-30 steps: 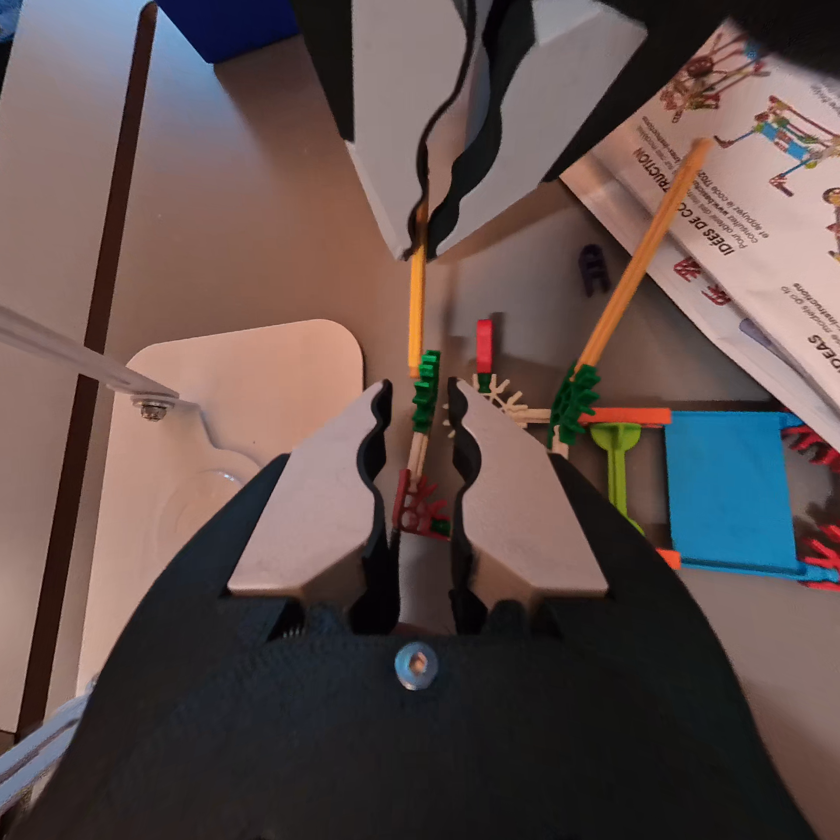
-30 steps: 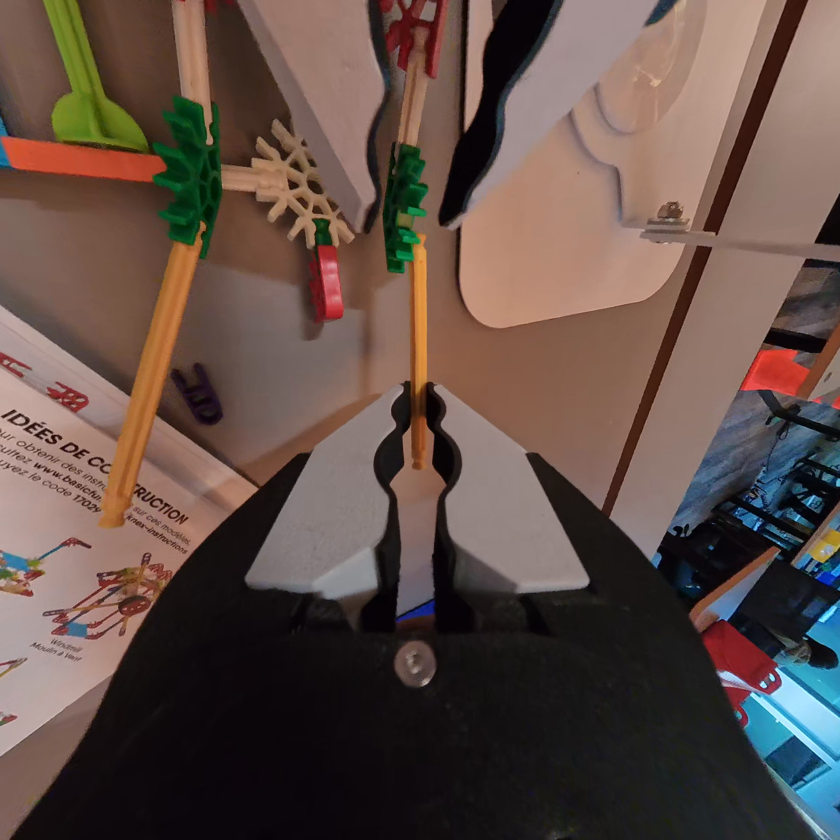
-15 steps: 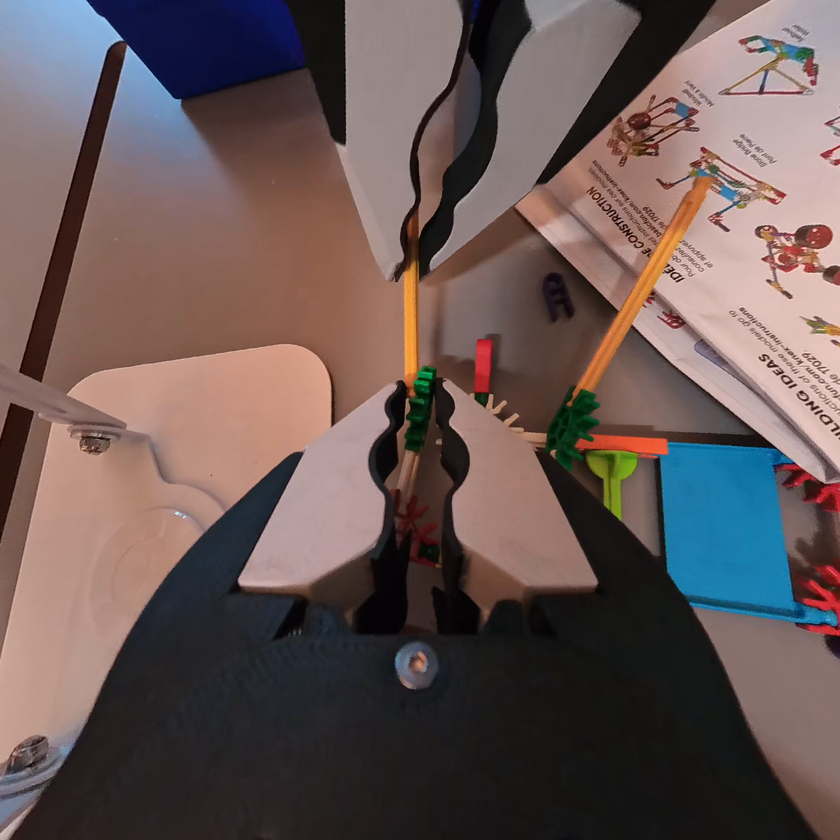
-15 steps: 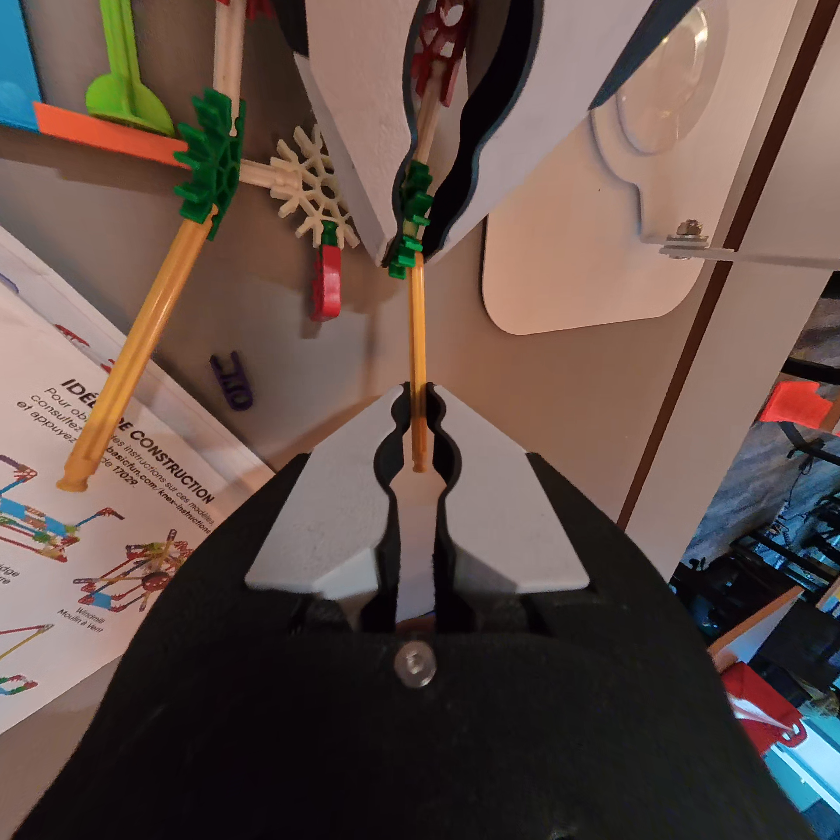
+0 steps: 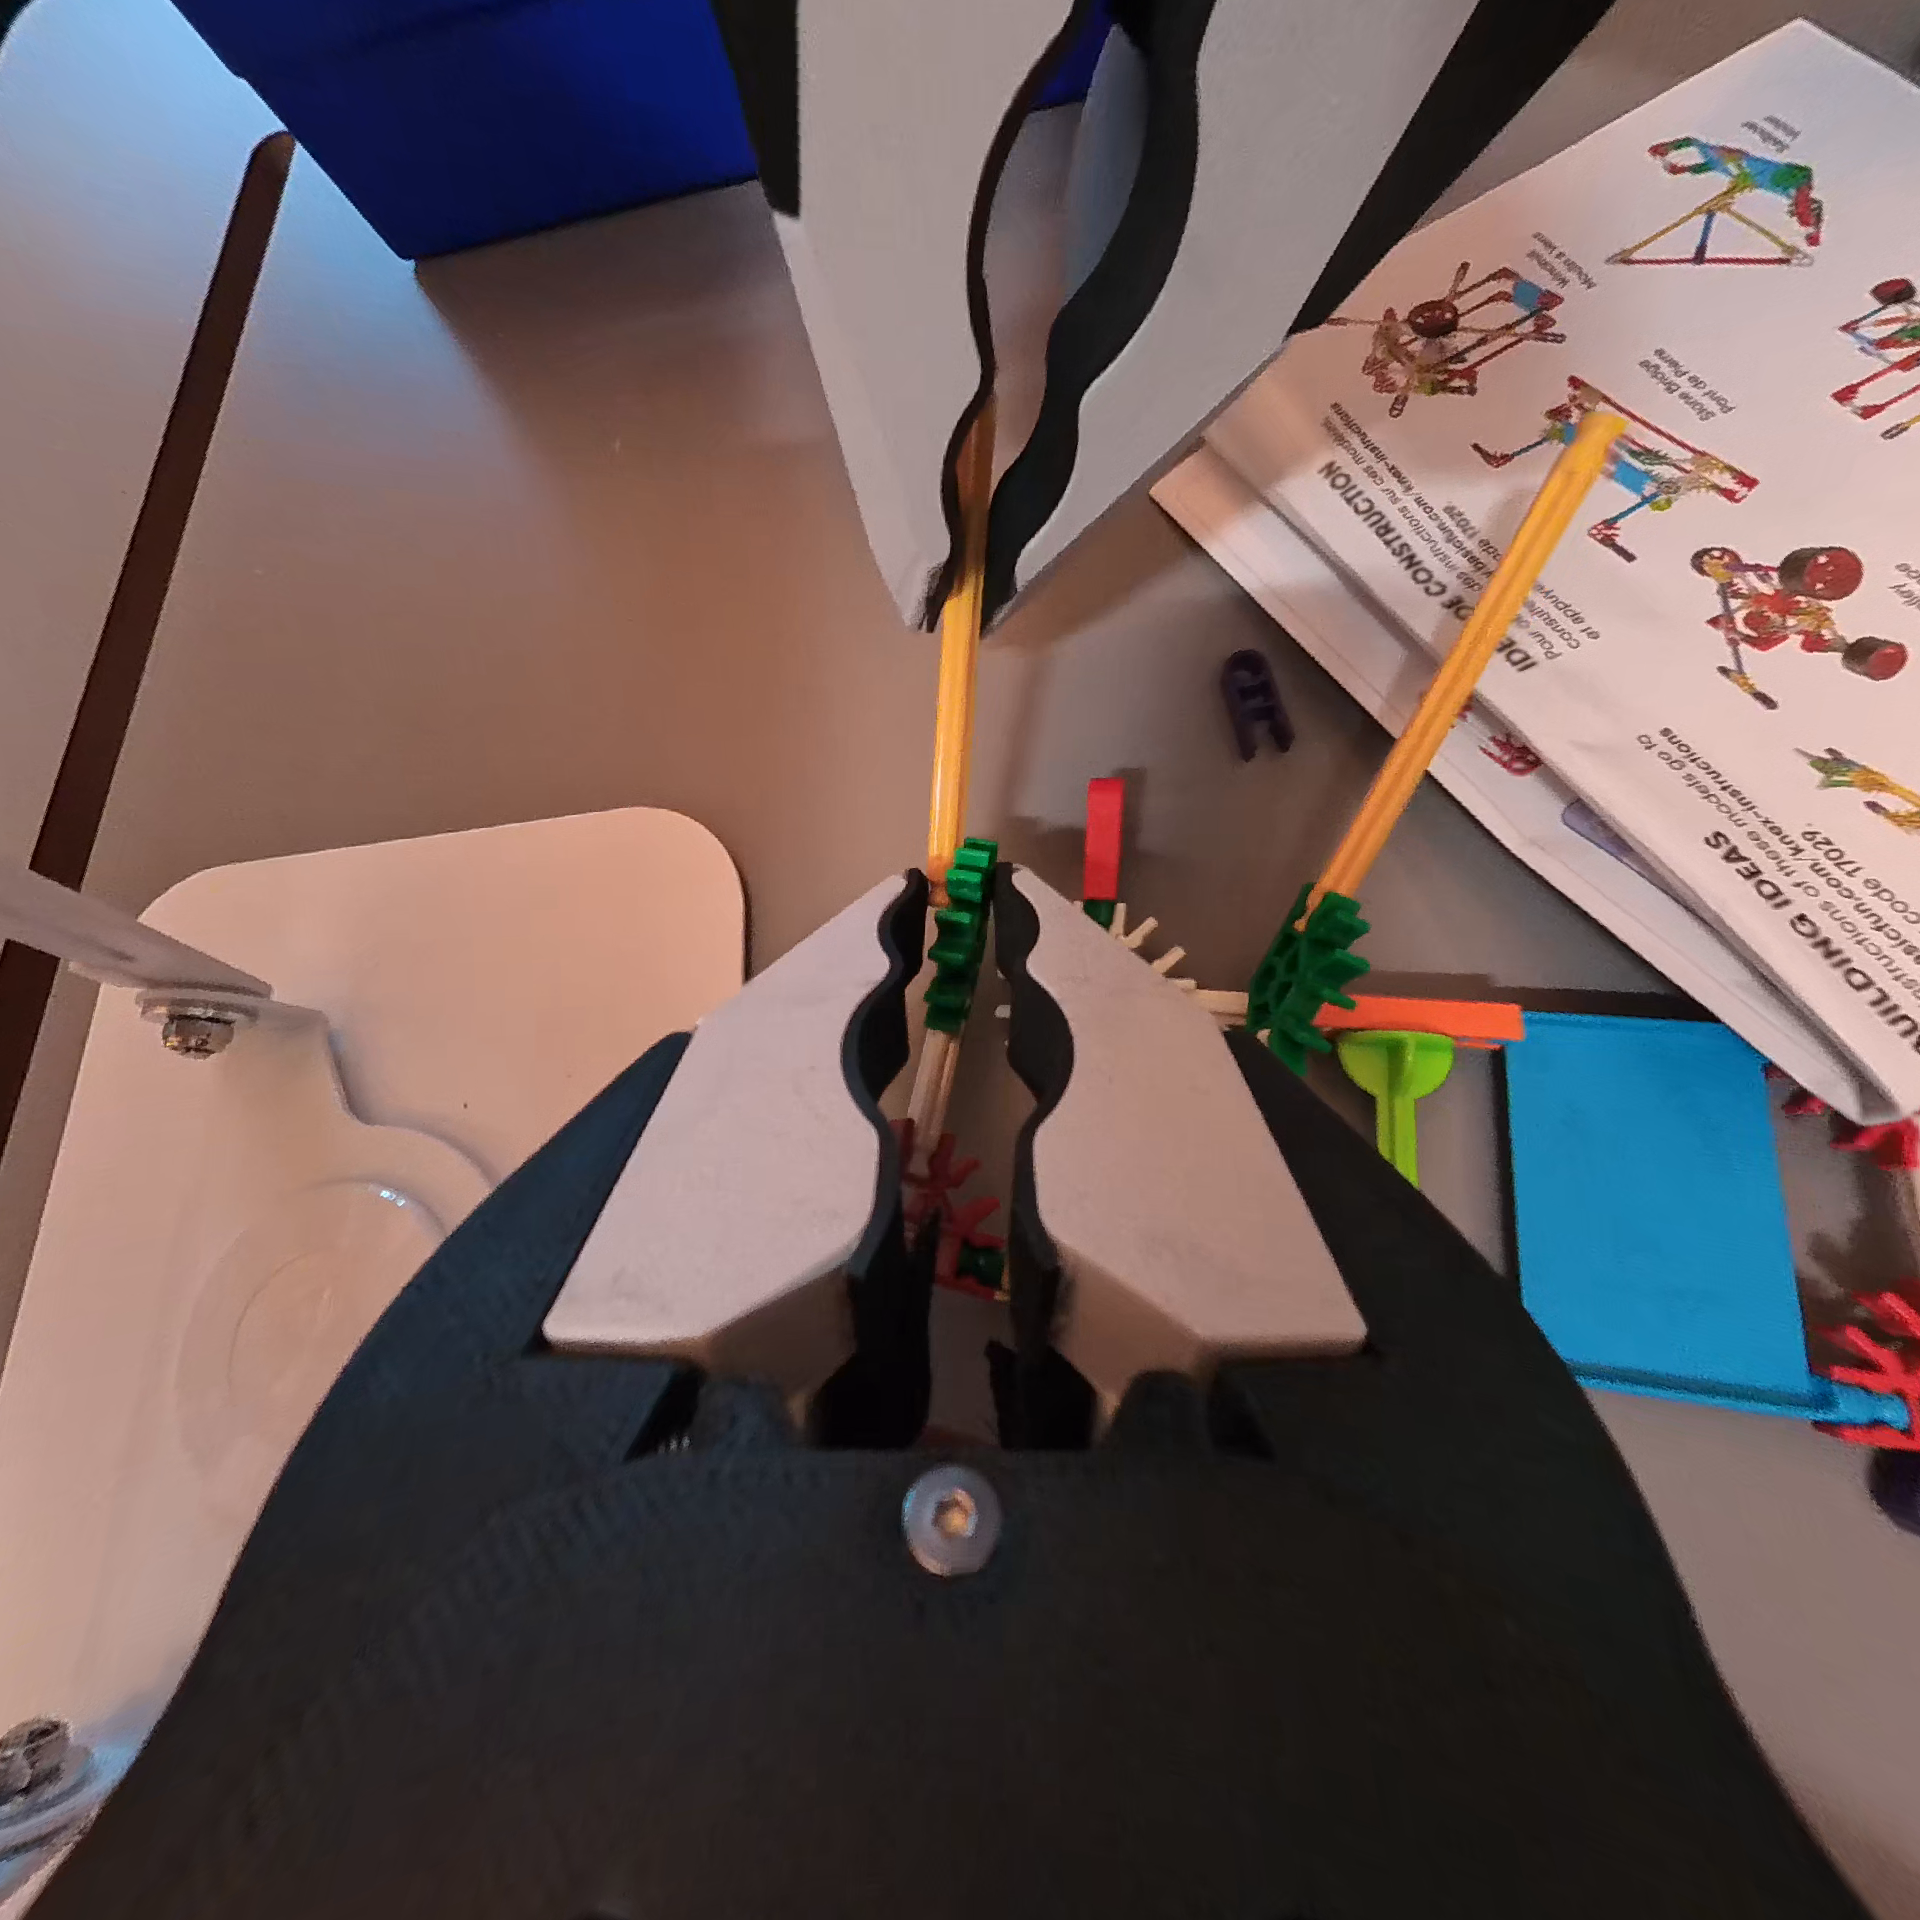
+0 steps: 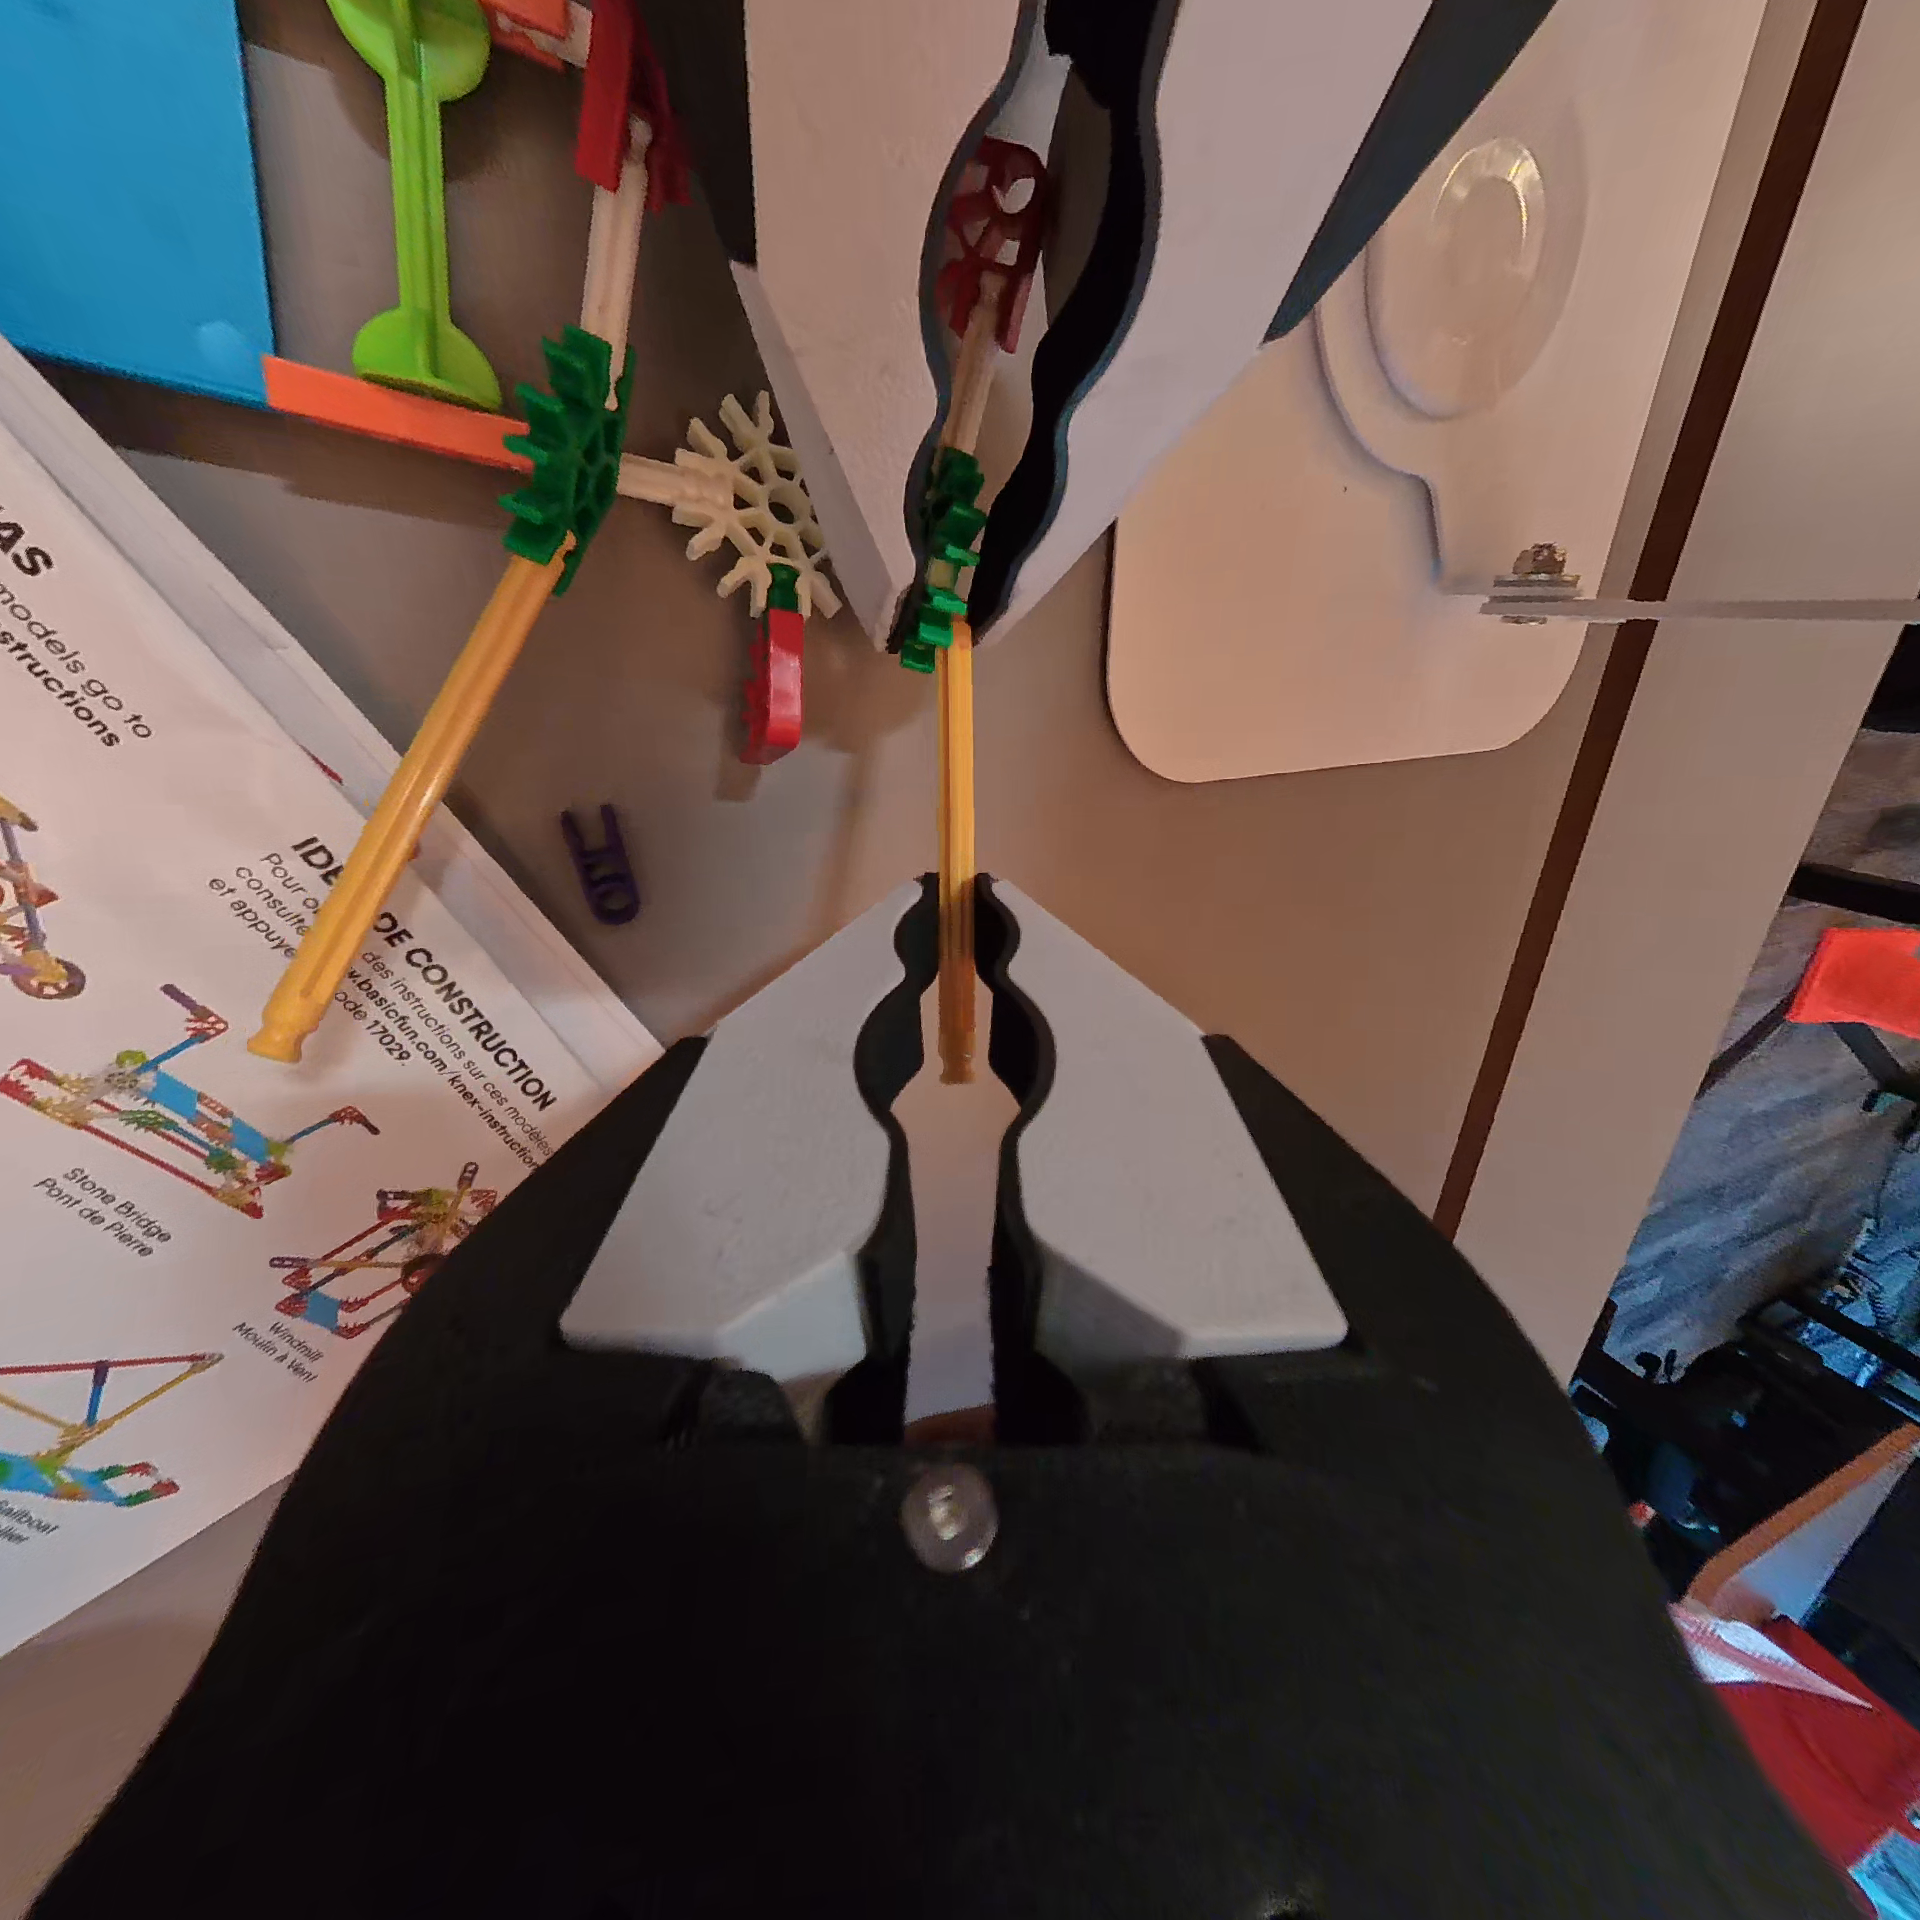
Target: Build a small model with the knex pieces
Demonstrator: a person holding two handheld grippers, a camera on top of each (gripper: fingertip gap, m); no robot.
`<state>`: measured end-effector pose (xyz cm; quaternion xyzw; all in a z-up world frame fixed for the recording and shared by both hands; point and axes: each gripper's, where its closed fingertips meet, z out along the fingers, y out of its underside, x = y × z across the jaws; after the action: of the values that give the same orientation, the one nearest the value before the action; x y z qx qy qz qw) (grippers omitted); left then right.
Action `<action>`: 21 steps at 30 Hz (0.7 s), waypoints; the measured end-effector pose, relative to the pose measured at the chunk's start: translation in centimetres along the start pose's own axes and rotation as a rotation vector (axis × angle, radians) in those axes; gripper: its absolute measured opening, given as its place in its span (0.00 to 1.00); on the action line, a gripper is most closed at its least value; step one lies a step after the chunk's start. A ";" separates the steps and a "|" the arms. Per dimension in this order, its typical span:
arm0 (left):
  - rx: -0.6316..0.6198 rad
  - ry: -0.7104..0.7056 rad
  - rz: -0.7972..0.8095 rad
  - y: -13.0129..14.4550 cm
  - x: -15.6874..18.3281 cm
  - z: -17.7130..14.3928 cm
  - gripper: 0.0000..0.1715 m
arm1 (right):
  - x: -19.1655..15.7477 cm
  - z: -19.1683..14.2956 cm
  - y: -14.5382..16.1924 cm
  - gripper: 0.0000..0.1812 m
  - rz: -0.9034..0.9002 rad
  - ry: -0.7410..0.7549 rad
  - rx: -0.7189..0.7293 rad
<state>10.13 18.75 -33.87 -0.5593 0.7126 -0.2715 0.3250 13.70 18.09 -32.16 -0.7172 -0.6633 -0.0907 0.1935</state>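
1. The left gripper is closed tight on a green connector, which carries a white rod leading to a red connector between its fingers.
2. The right gripper is clamped on the free end of a yellow rod plugged into that green connector.
3. On the table, a second yellow rod reaches over an instruction sheet; a purple clip lies just beside the sheet's edge.
4. A blue panel lies partly under the sheet's edge.
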 end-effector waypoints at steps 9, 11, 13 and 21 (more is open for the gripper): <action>0.005 -0.010 0.004 -0.2 0.0 0.0 0.07 | 0.1 -0.1 0.5 0.02 0.014 0.001 -0.023; 0.006 -0.009 0.003 -0.3 0.0 0.0 0.07 | 0.0 -0.1 0.6 0.02 0.014 -0.006 -0.021; 0.009 -0.010 0.004 -0.3 0.0 0.0 0.07 | -0.1 0.0 0.8 0.02 0.011 -0.013 -0.026; 0.008 0.006 0.008 -0.3 0.3 0.1 0.06 | -0.4 -0.3 0.0 0.02 0.014 -0.041 0.036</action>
<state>10.33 18.39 -33.79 -0.5542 0.7148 -0.2749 0.3261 13.70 17.54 -32.03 -0.7198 -0.6637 -0.0628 0.1935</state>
